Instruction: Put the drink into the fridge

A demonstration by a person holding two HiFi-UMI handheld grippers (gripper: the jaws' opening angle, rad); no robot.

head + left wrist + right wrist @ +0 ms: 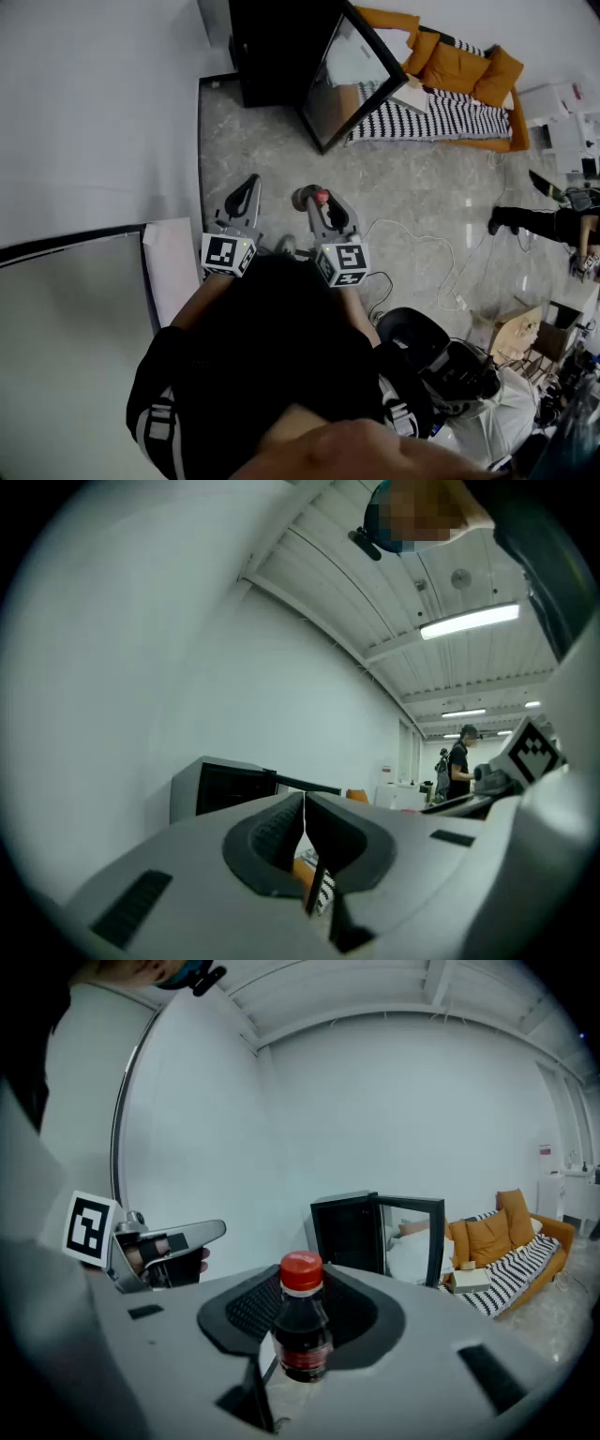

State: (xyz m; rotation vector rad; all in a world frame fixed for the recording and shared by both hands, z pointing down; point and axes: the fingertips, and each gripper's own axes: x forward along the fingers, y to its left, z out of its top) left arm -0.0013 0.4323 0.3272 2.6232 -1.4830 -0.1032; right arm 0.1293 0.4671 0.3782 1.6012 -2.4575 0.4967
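The drink is a small dark cola bottle [302,1333] with a red cap [322,196]. It stands upright between the pads of my right gripper [301,1309], which is shut on its body. The black fridge [274,49] stands ahead against the wall. Its glass door [349,77] hangs open to the right, and the fridge [345,1232] and door [412,1234] show beyond the bottle. My left gripper [247,188] is held beside the right one, a little to its left. Its jaws [304,829] are shut with nothing between them.
A white wall [94,112] runs along the left. An orange sofa [459,70] with a striped blanket stands right of the fridge. A white cable [422,246] lies across the marble floor. A person [539,223], boxes and a black chair [422,347] crowd the right side.
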